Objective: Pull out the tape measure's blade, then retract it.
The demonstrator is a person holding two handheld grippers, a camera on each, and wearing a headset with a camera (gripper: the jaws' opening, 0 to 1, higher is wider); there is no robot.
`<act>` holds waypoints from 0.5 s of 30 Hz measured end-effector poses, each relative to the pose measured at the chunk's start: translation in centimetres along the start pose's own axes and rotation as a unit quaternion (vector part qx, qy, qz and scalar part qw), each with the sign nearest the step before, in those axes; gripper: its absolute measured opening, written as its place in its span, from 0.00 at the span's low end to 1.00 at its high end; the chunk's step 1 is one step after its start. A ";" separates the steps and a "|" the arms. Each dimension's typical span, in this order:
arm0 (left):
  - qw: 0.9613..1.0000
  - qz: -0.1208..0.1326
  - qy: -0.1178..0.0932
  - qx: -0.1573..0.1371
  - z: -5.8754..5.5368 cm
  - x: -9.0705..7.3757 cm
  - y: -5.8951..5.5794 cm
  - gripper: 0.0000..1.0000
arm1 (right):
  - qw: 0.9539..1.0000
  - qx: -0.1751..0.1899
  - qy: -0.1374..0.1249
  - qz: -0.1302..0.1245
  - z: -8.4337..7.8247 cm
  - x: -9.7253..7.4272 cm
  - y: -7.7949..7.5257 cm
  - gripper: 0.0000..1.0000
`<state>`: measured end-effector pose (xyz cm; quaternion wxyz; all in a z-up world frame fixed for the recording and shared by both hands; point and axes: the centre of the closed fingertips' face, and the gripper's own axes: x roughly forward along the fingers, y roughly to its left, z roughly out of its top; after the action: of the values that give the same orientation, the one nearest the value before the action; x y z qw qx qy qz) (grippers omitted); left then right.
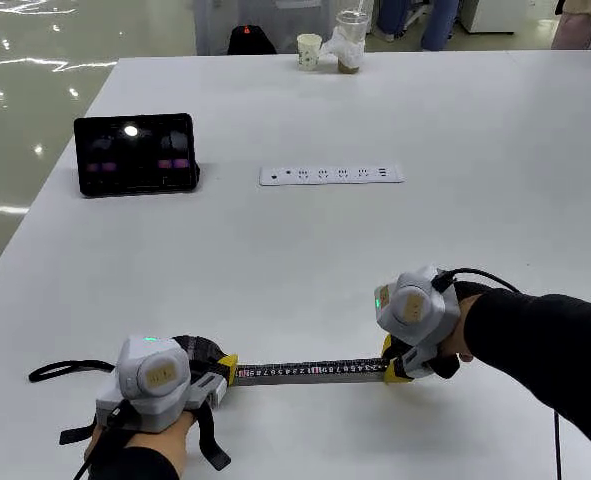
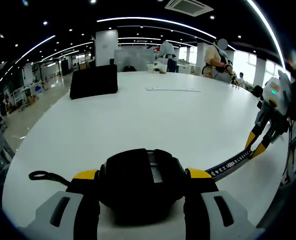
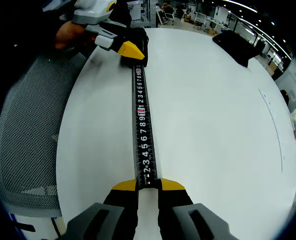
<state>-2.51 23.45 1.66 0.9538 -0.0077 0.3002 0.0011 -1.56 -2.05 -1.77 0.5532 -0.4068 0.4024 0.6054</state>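
The left gripper's [image 2: 142, 175] jaws clamp the tape measure case [image 2: 140, 187]. At its 3 o'clock, the right gripper's [image 3: 148, 185] jaws pinch the blade [image 3: 140, 120]; a slip could whip it back.

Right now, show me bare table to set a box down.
Bare table lies between the power strip and the blade, and right of the strip. Crowded: the near edge, with left gripper, tape measure case and right gripper.

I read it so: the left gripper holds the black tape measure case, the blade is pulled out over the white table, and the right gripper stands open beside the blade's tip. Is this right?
The right gripper is not open: it is shut on the blade at its tip, as the right gripper view shows. The rest holds.
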 end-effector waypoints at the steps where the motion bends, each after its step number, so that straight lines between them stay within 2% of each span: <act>1: 1.000 0.000 0.000 0.001 0.0 0.0 0.0 0.63 | 1.000 0.000 0.000 0.000 0.0 0.0 0.0 0.12; 8: 1.000 -0.001 0.003 0.003 0.0 0.1 0.0 0.63 | 1.000 0.002 -0.001 -0.004 0.1 0.0 0.0 0.12; 10: 1.000 0.000 0.004 0.006 0.0 0.2 0.0 0.63 | 1.000 0.016 -0.007 -0.005 0.2 0.0 0.0 0.12; 15: 1.000 0.002 0.008 0.012 -0.1 0.1 0.0 0.63 | 1.000 0.011 -0.006 -0.008 0.3 0.0 0.0 0.12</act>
<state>-2.46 23.50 1.51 0.9515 0.0043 0.3076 -0.0008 -1.60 -1.79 -1.69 0.5650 -0.4005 0.4019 0.5990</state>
